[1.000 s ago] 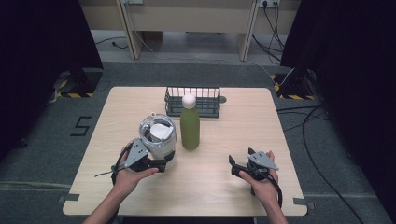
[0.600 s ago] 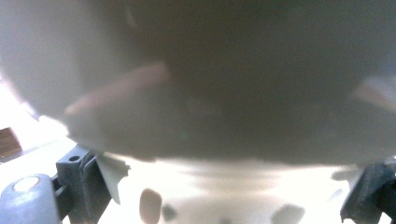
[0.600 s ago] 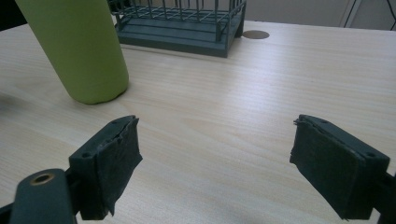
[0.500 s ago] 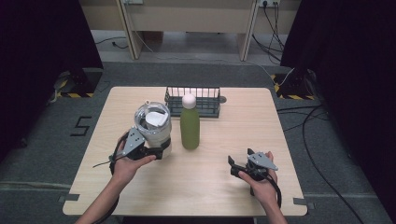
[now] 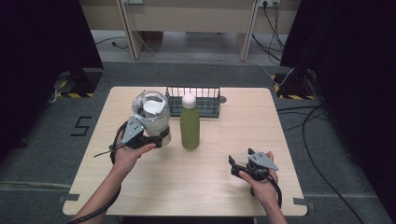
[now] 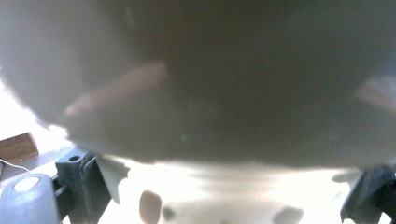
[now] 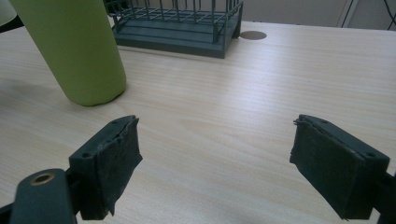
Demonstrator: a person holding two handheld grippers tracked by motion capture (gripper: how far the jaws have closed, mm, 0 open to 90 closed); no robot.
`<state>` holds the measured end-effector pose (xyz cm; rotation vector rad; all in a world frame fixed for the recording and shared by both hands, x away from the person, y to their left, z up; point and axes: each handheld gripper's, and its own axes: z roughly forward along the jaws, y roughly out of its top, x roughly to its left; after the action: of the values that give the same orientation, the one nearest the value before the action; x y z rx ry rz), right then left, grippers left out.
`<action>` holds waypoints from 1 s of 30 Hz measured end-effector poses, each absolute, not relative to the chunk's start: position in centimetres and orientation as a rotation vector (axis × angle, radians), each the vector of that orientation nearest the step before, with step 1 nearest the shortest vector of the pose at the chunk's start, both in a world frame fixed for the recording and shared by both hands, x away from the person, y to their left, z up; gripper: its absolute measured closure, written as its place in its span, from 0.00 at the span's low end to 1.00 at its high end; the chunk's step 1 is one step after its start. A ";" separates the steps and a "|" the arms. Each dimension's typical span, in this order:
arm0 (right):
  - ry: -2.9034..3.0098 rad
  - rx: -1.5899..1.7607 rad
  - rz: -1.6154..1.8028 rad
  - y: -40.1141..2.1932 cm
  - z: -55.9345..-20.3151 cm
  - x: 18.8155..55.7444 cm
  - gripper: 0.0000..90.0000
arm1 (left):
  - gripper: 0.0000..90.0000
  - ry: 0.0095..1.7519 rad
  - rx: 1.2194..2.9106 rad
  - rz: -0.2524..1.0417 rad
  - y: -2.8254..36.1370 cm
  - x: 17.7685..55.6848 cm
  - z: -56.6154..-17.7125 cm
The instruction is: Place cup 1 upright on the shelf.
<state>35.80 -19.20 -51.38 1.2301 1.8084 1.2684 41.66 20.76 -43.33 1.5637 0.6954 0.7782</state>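
Note:
A clear round jar with something white inside hangs above the table's left half, and my left gripper is shut on its lower part. In the left gripper view the jar is a close grey blur and the left gripper has a jaw at each side of it. A green bottle with a white cap stands upright mid-table, just right of the jar. My right gripper rests near the front right, open, nothing between its jaws. From the right gripper the bottle stands ahead to the left.
A dark wire basket stands at the back middle of the table, right behind the bottle; it is seen as the basket in the right gripper view. A small round hole lies beside it. Cables trail on the floor at the right.
My left gripper has lifted the jar and carried it away from the person, toward the back left. The right gripper, bottle and basket have stayed put.

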 end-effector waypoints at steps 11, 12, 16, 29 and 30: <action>1.809 1.231 1.257 -19.4 -51.6 35.9 0.17 | 0.11 0.721 1.551 0.800 20.8 44.0 -42.9; 1.811 1.231 1.257 -19.4 -51.6 35.9 0.17 | 0.11 0.719 1.549 0.805 20.9 44.2 -42.8; 1.815 1.232 1.257 -19.4 -51.6 35.9 0.17 | 0.11 0.728 1.539 0.812 21.0 44.8 -42.4; 1.811 1.246 1.255 -19.7 -51.7 36.0 0.17 | 0.11 0.735 1.530 0.825 20.8 47.0 -41.5; 1.810 1.245 1.254 -19.7 -51.7 36.0 0.17 | 0.11 0.739 1.523 0.828 20.8 47.2 -41.5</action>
<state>35.98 -19.72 -51.72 1.2447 1.8097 1.2543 47.17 20.78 -41.46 1.5230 0.7386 0.8278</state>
